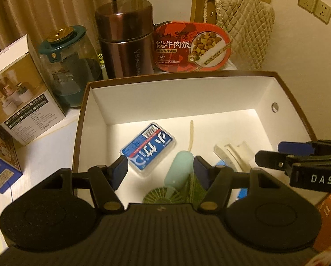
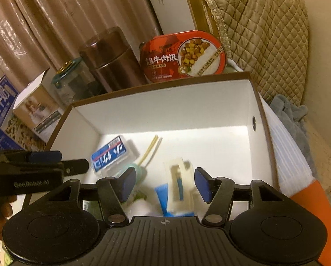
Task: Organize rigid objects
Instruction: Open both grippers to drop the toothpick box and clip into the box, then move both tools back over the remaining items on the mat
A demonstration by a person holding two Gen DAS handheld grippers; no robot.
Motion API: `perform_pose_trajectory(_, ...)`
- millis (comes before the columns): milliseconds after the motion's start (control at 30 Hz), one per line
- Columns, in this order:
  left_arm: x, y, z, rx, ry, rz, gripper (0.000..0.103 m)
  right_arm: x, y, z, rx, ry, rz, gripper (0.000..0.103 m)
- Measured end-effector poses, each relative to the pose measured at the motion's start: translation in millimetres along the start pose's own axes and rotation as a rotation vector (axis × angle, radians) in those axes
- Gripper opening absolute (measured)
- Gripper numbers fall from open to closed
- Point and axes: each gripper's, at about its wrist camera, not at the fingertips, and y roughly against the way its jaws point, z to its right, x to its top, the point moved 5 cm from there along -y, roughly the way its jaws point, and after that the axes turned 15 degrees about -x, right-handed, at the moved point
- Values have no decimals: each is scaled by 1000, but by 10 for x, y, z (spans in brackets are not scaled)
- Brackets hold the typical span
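Box (image 1: pixel 99 119) below both wide, empty claws (image 1: pixel 161 173) (image 2: pixel 165 184); only the right view shows a grey cloth (image 2: pixel 291 115).

Two wrist fisheyes, side by side, close above, perhaps tilted down; shared open box (image 1: pixel 287 88) interior.

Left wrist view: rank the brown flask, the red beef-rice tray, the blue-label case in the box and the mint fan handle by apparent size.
1. brown flask and red beef-rice tray: look similar, not ranked.
2. blue-label case.
3. mint fan handle, though the case sits at a similar distance and the handle is partly hidden.
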Motion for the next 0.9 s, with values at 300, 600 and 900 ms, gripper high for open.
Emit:
perform_pose_trajectory(300, -203, 399, 177, -22, 15, 46, 62, -194, 414, 51, 11, 15, 23, 58)
perform_pose_trajectory(600, -494, 836, 388, -43, 31, 93, 62, -376, 875, 57, 38, 11, 61, 58)
perform_pose_trajectory(900, -859, 1196, 512, -72, 74, 121, 62, -665, 1254, 42, 62, 23, 79, 58)
